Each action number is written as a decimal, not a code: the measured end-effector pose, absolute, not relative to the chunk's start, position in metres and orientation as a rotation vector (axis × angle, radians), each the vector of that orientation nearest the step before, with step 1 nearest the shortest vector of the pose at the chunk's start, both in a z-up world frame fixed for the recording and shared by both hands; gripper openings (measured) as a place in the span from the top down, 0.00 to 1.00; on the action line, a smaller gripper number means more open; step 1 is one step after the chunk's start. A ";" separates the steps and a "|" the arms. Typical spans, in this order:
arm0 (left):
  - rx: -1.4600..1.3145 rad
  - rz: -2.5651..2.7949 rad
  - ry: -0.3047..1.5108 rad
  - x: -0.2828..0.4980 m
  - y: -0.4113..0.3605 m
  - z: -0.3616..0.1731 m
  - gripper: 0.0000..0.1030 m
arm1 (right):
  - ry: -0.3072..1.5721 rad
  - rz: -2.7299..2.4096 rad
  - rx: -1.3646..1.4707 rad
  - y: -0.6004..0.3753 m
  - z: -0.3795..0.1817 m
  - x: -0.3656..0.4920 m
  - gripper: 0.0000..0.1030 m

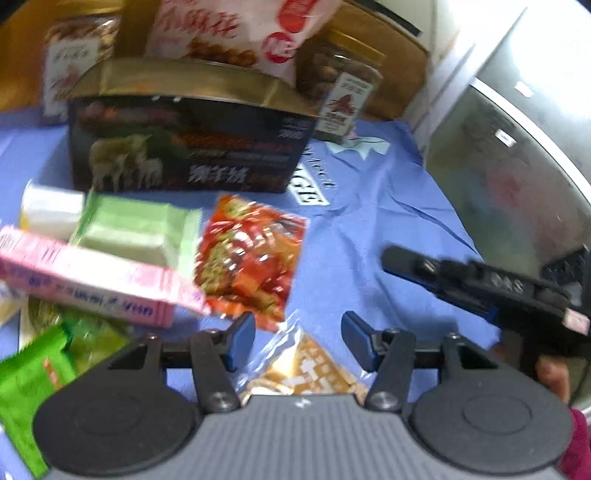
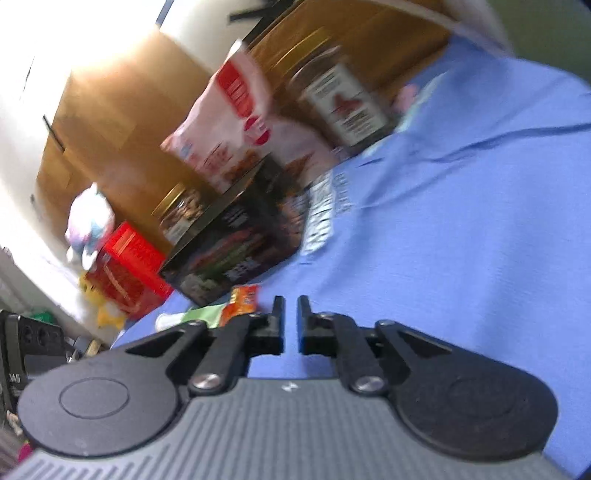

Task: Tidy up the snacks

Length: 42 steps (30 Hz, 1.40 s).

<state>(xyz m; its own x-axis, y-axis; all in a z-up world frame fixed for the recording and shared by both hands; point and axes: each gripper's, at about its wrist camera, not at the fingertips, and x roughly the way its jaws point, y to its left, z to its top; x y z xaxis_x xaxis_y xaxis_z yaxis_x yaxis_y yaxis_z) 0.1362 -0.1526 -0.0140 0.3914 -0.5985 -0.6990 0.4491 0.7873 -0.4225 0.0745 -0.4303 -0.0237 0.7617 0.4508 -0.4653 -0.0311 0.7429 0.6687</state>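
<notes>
My left gripper (image 1: 298,341) is open and empty, low over a clear packet of yellow crackers (image 1: 308,373) on the blue cloth (image 1: 369,240). Just ahead lie a red snack packet (image 1: 251,258), a pink box (image 1: 92,280), a pale green box (image 1: 136,229) and green packets (image 1: 33,373). A dark box (image 1: 184,147) stands behind them. My right gripper (image 2: 291,321) is nearly shut and empty, tilted, over bare cloth; it also shows in the left wrist view (image 1: 461,280) at the right.
Behind the dark box (image 2: 236,240) stand a pink-white snack bag (image 1: 236,33), two jars (image 1: 340,92) and a wooden cabinet (image 2: 122,122). A red box (image 2: 125,269) and a plush toy (image 2: 92,225) sit at the far left. A metal surface (image 1: 517,166) borders the right.
</notes>
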 end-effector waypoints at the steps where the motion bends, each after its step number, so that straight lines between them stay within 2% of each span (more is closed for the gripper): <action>1: -0.190 -0.659 0.965 0.136 -0.148 -0.015 0.48 | 0.679 0.302 0.686 -0.425 -0.026 0.086 0.60; 2: -0.199 -0.647 0.967 0.137 -0.144 -0.015 0.48 | 0.692 0.320 0.682 -0.420 -0.027 0.096 0.56; 6: -0.217 -0.607 0.971 0.137 -0.134 -0.015 0.48 | 0.780 0.402 0.682 -0.400 -0.038 0.137 0.57; 9: -0.224 -0.600 0.975 0.141 -0.134 -0.015 0.48 | 0.786 0.398 0.655 -0.396 -0.041 0.138 0.97; 15: -0.192 -0.624 0.961 0.149 -0.159 -0.014 0.40 | 0.646 0.222 0.716 -0.441 -0.033 0.071 0.98; 21: -0.111 -0.760 0.968 0.142 -0.212 -0.016 0.40 | 0.588 0.125 0.776 -0.459 -0.039 -0.025 0.97; 24: -0.053 -0.802 0.952 0.135 -0.234 -0.017 0.40 | 0.572 0.141 0.736 -0.450 -0.040 -0.051 0.91; 27: -0.029 -0.819 0.956 0.134 -0.244 -0.016 0.36 | 0.550 0.130 0.679 -0.444 -0.031 -0.058 0.76; 29: -0.029 -0.826 0.956 0.137 -0.243 -0.014 0.36 | 0.523 0.118 0.671 -0.447 -0.027 -0.060 0.58; 34: -0.017 -0.886 1.002 0.148 -0.250 -0.018 0.38 | 0.533 0.129 0.747 -0.455 -0.036 -0.051 0.58; 35: -0.015 -0.894 0.989 0.148 -0.252 -0.018 0.41 | 0.537 0.132 0.733 -0.452 -0.035 -0.049 0.58; 36: -0.008 -0.907 0.986 0.148 -0.255 -0.019 0.51 | 0.539 0.137 0.716 -0.448 -0.034 -0.046 0.58; 40: -0.001 -0.884 0.971 0.145 -0.255 -0.019 0.64 | 0.529 0.122 0.649 -0.437 -0.032 -0.036 0.58; 42: -0.043 -0.866 0.987 0.145 -0.247 -0.019 0.74 | 0.531 0.113 0.602 -0.432 -0.030 -0.035 0.58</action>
<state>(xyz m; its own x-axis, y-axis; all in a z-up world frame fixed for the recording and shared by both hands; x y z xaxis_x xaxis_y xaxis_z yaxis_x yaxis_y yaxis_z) 0.1454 -0.2468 -0.0186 0.2554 -0.6558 -0.7104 0.6191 0.6753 -0.4008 -0.0350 -0.4317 -0.0301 0.8608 0.2520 -0.4422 0.0503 0.8225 0.5665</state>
